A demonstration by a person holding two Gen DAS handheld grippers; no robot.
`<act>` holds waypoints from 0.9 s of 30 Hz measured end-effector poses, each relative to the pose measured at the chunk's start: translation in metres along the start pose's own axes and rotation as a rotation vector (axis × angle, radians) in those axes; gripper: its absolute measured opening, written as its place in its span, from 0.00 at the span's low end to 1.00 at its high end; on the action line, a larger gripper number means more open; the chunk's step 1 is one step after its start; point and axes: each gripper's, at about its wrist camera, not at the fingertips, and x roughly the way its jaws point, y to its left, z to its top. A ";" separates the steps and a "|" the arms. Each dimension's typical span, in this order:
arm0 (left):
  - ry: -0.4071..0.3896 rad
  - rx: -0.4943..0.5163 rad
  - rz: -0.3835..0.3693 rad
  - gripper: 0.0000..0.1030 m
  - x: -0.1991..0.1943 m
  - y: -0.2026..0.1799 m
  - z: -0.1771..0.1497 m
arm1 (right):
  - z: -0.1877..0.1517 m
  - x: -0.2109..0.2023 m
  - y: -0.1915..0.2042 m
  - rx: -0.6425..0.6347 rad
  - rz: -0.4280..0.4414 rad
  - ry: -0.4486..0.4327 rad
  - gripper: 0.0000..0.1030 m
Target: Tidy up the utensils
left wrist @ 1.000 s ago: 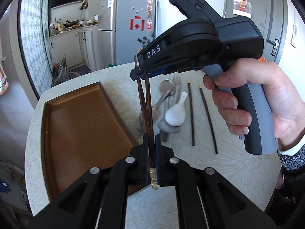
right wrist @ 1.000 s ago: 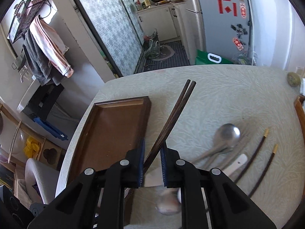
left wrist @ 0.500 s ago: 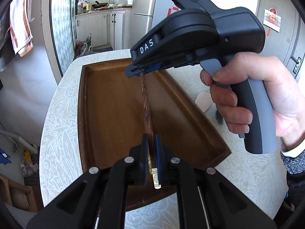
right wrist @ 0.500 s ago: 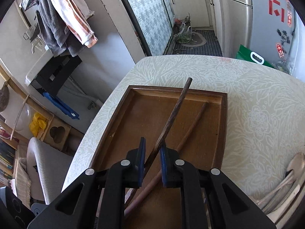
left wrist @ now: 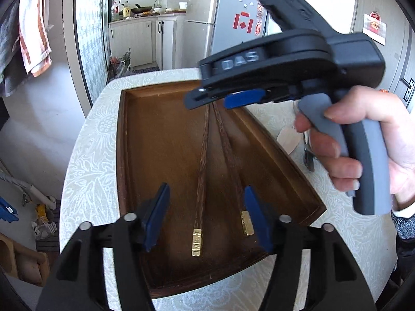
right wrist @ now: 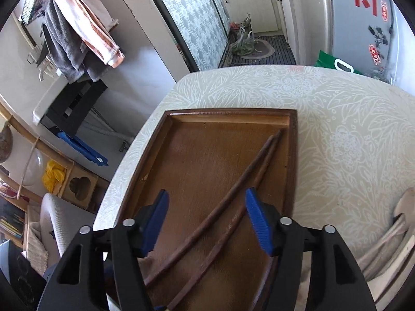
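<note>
Two dark wooden chopsticks (left wrist: 202, 171) with gold ends lie in the brown wooden tray (left wrist: 155, 140), splayed apart at my near side. My left gripper (left wrist: 206, 217) is open above their gold ends, touching nothing. My right gripper (right wrist: 207, 219) is open above the chopsticks (right wrist: 233, 197) in the tray (right wrist: 207, 160). In the left wrist view the right gripper (left wrist: 285, 77) hovers over the tray's far part, held by a hand.
A white spoon (left wrist: 288, 140) and other utensils lie on the patterned table (left wrist: 85, 155) right of the tray. The pale spoons (right wrist: 394, 223) also show at the right edge of the right wrist view. The table edge is close on the left.
Both grippers have opened and let go of the chopsticks, which now lie in the tray. One second ago both held them over the table by the other utensils.
</note>
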 end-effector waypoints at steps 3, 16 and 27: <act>-0.042 0.022 -0.021 0.79 -0.012 -0.007 0.004 | -0.005 -0.042 -0.017 -0.007 0.000 -0.049 0.78; -0.029 0.293 -0.204 0.84 0.017 -0.119 0.027 | -0.077 -0.156 -0.163 0.155 -0.095 -0.159 0.84; 0.084 0.355 -0.218 0.68 0.096 -0.173 0.057 | -0.099 -0.123 -0.200 0.255 -0.013 -0.096 0.45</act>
